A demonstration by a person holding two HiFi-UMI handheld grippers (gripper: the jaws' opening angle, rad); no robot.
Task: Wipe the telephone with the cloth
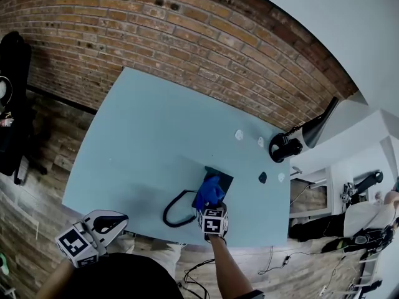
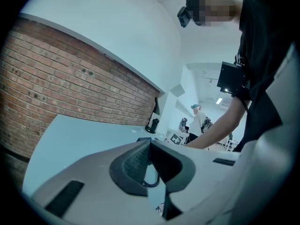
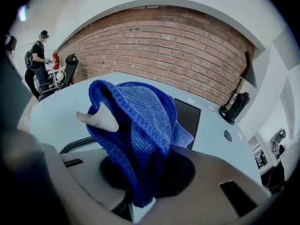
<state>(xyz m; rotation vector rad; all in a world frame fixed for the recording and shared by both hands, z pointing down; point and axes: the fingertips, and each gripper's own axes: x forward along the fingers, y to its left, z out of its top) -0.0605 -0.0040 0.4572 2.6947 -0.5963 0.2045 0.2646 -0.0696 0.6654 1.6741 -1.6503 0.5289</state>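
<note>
Cloth [image 1: 210, 192] in right gripper [image 1: 212, 211] (jaws tight on it), seemingly over telephone [image 1: 224, 176]

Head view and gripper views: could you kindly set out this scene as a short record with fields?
surface: light blue table in front of a brick wall
telephone: dark, near the table's front edge
coiled cord: black, looping to the telephone's left
cloth: blue, bunched, over the telephone; whether they touch cannot be told
right gripper: jaws shut on the cloth
left gripper: jaws together, holding nothing, at the table's front edge, apart from the telephone
</note>
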